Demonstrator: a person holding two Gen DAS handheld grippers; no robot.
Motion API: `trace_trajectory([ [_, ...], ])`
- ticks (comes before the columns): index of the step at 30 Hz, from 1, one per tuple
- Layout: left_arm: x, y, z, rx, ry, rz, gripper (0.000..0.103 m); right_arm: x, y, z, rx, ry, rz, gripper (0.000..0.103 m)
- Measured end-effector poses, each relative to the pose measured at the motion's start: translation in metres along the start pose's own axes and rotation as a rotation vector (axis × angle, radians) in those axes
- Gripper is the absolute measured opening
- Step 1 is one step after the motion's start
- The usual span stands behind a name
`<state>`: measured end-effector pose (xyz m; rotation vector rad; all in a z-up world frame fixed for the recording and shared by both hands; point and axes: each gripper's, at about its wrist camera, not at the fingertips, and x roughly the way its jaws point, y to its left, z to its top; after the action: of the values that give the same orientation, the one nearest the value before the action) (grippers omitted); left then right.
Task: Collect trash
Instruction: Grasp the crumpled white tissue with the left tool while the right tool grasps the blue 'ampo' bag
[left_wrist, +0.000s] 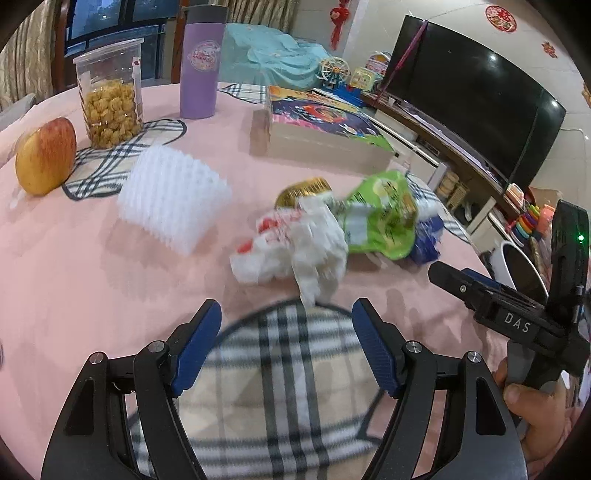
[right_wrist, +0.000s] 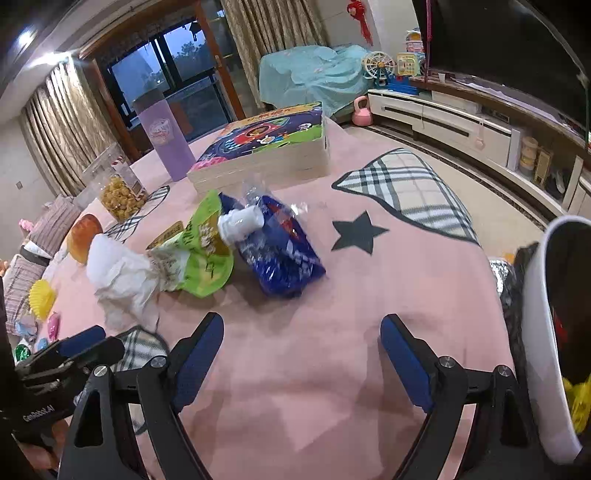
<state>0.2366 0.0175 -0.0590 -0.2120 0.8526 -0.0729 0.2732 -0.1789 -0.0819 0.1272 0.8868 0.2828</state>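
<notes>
Trash lies in a pile mid-table: crumpled white paper (left_wrist: 295, 243) (right_wrist: 122, 277), a green snack bag (left_wrist: 380, 218) (right_wrist: 203, 254), a blue wrapper (right_wrist: 284, 251) (left_wrist: 428, 240) with a small white bottle (right_wrist: 240, 221) on it, and a gold lid (left_wrist: 304, 190). A white foam fruit net (left_wrist: 173, 203) lies to the left. My left gripper (left_wrist: 286, 317) is open and empty, just short of the white paper. My right gripper (right_wrist: 301, 332) is open and empty over bare pink cloth, short of the blue wrapper. A white trash bin (right_wrist: 535, 332) (left_wrist: 498, 258) stands at the table's right edge.
An apple (left_wrist: 46, 155), a jar of snacks (left_wrist: 110, 96), a purple tumbler (left_wrist: 201, 62) and a boxed puzzle (left_wrist: 321, 125) stand at the far side. The pink tablecloth (right_wrist: 351, 369) has plaid patches. A TV (left_wrist: 472, 96) and cabinet lie beyond.
</notes>
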Motion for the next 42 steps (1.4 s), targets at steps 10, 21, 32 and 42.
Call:
trace_trajectory([
  [10, 0.016, -0.004, 0.017, 0.005, -0.003, -0.003, 0.075, 0.020, 0.007, 0.020, -0.037, -0.001, -0.014, 0.088],
  [21, 0.016, -0.014, 0.014, 0.055, -0.004, -0.041, 0.036, 0.027, 0.001, 0.023, -0.014, 0.024, 0.011, 0.042],
  [32, -0.003, -0.022, -0.011, 0.057, 0.000, -0.094, 0.029, -0.015, -0.022, -0.007, 0.101, -0.015, 0.003, 0.036],
  [42, -0.021, -0.056, -0.036, 0.116, 0.020, -0.168, 0.029, -0.056, -0.034, -0.034, 0.172, -0.057, 0.003, 0.036],
])
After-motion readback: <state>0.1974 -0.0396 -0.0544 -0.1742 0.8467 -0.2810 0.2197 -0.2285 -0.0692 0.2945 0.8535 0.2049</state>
